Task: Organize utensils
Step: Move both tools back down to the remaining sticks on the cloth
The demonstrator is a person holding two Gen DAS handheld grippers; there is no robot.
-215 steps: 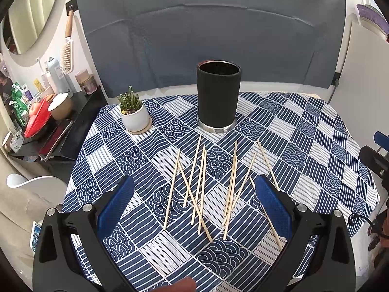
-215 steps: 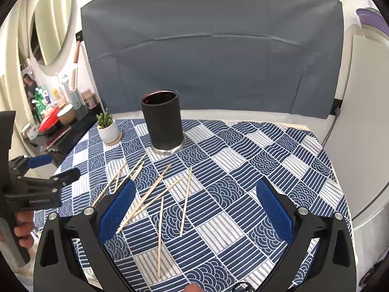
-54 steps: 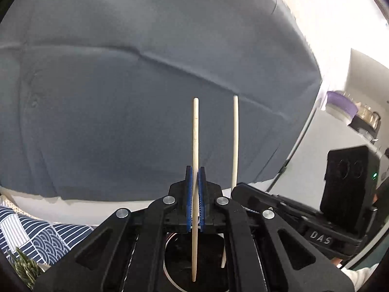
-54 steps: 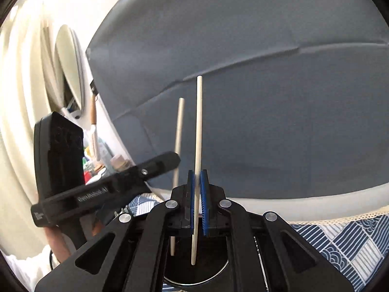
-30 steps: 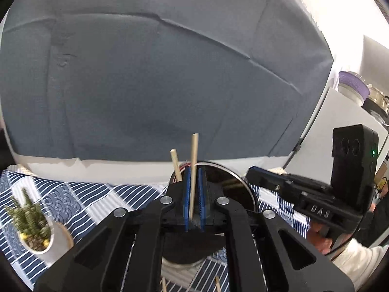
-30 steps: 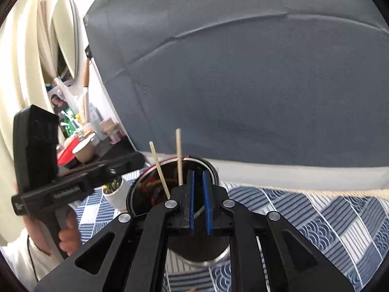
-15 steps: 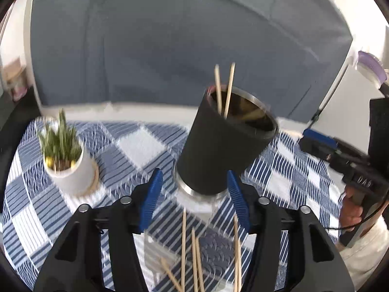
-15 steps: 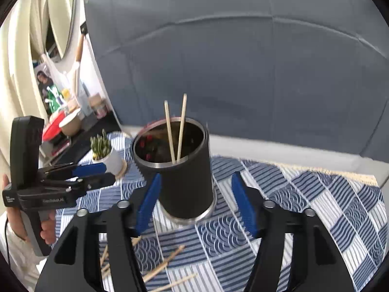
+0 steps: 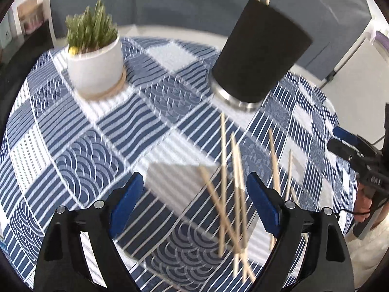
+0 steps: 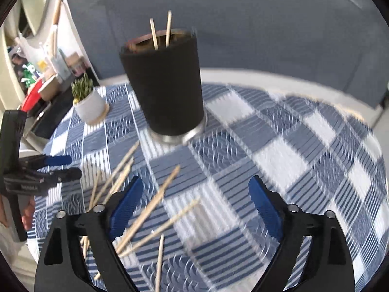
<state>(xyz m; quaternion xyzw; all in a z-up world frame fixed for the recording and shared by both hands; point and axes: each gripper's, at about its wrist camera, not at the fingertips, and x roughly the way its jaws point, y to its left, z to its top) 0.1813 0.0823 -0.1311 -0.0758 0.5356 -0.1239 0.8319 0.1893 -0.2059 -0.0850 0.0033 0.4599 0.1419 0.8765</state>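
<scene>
**Both grippers empty above the loose chopsticks, two already in the holder**

The left gripper (image 9: 192, 200) hangs with its jaws spread wide and nothing between them; the right gripper (image 10: 195, 203) is likewise wide apart and empty. Just ahead of and below both lie the loose wooden chopsticks (image 9: 225, 170) on the desk (image 9: 73, 131), which wears a blue-and-white patterned cloth. From the left gripper they lie under its right finger and a little beyond; from the right gripper they fan out under its left finger.

Farther ahead of both stands the black cylindrical holder (image 10: 165, 85) on its metal base, with two chopsticks in the holder (image 10: 160, 34) poking above the rim. A small potted plant (image 9: 94, 48) sits ahead and to the left of the left gripper.

Counting the loose sticks is uncertain because of motion blur and crossing: about six show, possibly more.

The chopsticks look thin, light, stiff and smooth, so they would likely roll or pivot if pinched near an end. A grip around mid-length, across the stick, seems soundest. Several overlap, so an outlying single stick is probably the easier pick than one from the crossed bundle.
</scene>
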